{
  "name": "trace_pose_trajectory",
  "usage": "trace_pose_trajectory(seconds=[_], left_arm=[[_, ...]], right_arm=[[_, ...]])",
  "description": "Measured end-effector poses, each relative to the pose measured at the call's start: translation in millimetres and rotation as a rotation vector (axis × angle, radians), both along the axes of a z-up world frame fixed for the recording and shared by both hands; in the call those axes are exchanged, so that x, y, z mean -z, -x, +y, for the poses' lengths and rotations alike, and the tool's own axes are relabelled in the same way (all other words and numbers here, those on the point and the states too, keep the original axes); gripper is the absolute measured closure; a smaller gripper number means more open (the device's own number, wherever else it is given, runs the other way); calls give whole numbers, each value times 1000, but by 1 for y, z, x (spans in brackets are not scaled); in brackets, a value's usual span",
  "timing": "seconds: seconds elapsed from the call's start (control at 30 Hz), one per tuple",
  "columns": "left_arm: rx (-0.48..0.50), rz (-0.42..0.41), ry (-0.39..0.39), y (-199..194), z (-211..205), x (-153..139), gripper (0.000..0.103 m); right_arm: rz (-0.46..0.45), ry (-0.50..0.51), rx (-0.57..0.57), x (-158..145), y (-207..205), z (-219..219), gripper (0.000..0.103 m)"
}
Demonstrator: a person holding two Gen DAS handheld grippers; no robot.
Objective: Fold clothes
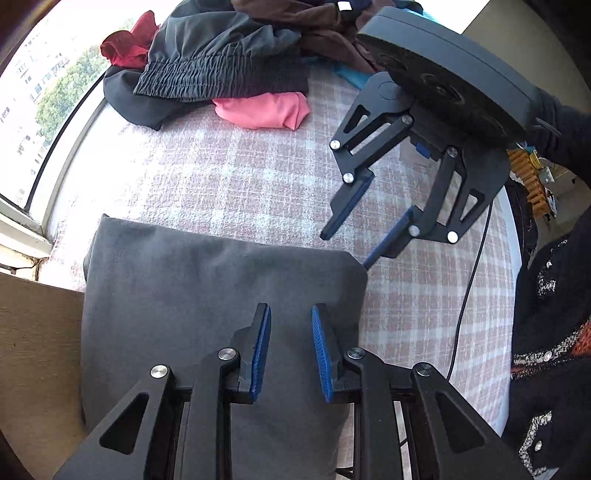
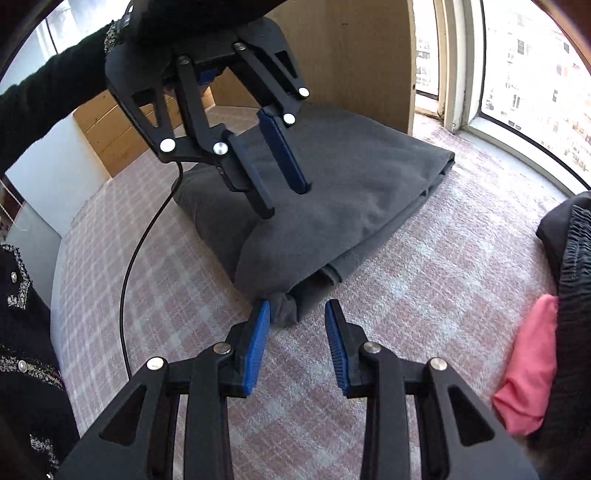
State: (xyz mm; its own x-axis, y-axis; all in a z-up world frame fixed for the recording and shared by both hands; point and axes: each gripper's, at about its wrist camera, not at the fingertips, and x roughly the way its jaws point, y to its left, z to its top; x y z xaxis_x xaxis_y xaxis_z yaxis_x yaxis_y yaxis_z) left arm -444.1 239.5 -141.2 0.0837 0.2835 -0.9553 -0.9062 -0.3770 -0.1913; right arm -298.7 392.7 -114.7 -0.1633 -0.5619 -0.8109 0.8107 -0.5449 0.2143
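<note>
Grippers (image 1: 290,350) agape, soft grey fold (image 1: 207,295)

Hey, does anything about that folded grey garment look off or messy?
Mostly neat, but one corner of the folded grey garment is untidy: a bunched knot of fabric pokes out from under the fold, just ahead of the open right gripper.

I'm losing the grey folded garment (image 1: 207,295) under the left gripper's linkage at the frame bottom. The clothes pile (image 1: 236,62) is getting cut off at the top edge. The brown garment (image 1: 295,18) is staying unidentifiable, and the shelf clutter (image 1: 532,177) is blurring out.
</note>
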Motion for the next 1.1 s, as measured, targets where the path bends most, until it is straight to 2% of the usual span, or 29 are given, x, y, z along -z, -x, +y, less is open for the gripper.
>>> trace_pose_trajectory(seconds=[0.13, 0.23, 0.33, 0.4, 0.5, 0.57, 0.63, 0.7, 0.77, 0.8, 0.9, 0.97, 1.03, 1.1], left_arm=[[-42, 4, 31, 15, 1, 4, 81], [-47, -5, 5, 20, 5, 2, 81], [-46, -4, 21, 24, 9, 10, 81], [-51, -8, 37, 26, 11, 18, 81], [-50, 13, 64, 26, 12, 29, 81], [-65, 14, 67, 28, 12, 36, 79], [-83, 13, 40, 29, 13, 40, 79], [-91, 26, 25, 27, 10, 38, 79], [-123, 81, 26, 21, -5, 27, 81], [-161, 104, 6, 16, -19, 18, 81], [-343, 119, -62, -6, -77, -2, 80], [-398, 101, -90, -32, -104, 1, 79], [-454, 83, -119, -57, -132, 3, 76], [-494, 82, -103, -66, -149, 19, 70]], right_arm=[[-23, 4, -65, 0, 3, -3, 72], [-41, 13, -106, -1, 3, -5, 72], [-28, -22, -126, 4, 7, -18, 72], [-54, -14, -131, 6, 10, -21, 73], [-101, 3, -143, 6, 7, -19, 87], [-108, 9, -161, 3, -1, -15, 88], [-154, 19, -137, 5, 1, -10, 88], [-167, -53, -114, 10, 3, -9, 89], [-179, -129, -63, 9, 5, -2, 89], [-169, -134, -25, 4, 5, 4, 89], [-91, -56, 44, -25, 3, 7, 89], [-65, 6, 52, -36, 7, -6, 89], [-58, 42, 60, -34, 14, -25, 85], [-97, -5, 62, -12, 26, -39, 84]])
